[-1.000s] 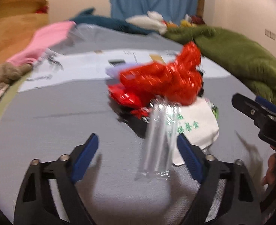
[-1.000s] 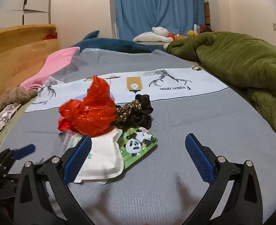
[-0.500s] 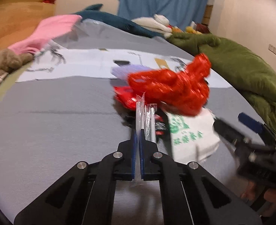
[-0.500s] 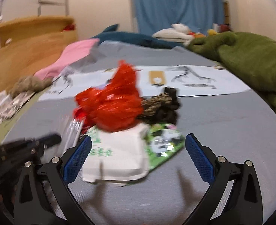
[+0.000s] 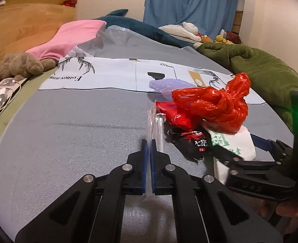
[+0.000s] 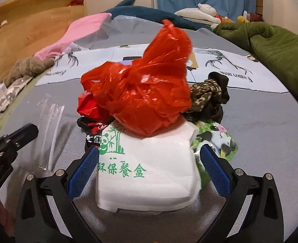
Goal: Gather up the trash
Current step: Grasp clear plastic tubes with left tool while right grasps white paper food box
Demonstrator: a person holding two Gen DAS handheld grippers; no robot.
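My left gripper (image 5: pixel 148 143) is shut on a clear plastic wrapper (image 5: pixel 156 125) and holds it upright just left of the trash pile; the wrapper also shows in the right wrist view (image 6: pixel 47 133). The pile holds a red plastic bag (image 6: pixel 143 89), a white meal box with green print (image 6: pixel 147 170), a black and red snack wrapper (image 5: pixel 191 141) and a green panda packet (image 6: pixel 215 139). My right gripper (image 6: pixel 149 158) is open, with its fingers on either side of the white box's near end.
The pile lies on a grey bed sheet (image 5: pixel 68 131). A green blanket (image 6: pixel 278 46) lies at the right. A pink cloth (image 5: pixel 68 38), a brown plush toy (image 5: pixel 17 66) and a wooden headboard (image 5: pixel 27 22) are at the left. A dark scrunchie (image 6: pixel 209 95) lies behind the pile.
My left gripper shut on the clear wrapper and lifted it. My right gripper moved forward until its open fingers straddle the white box.
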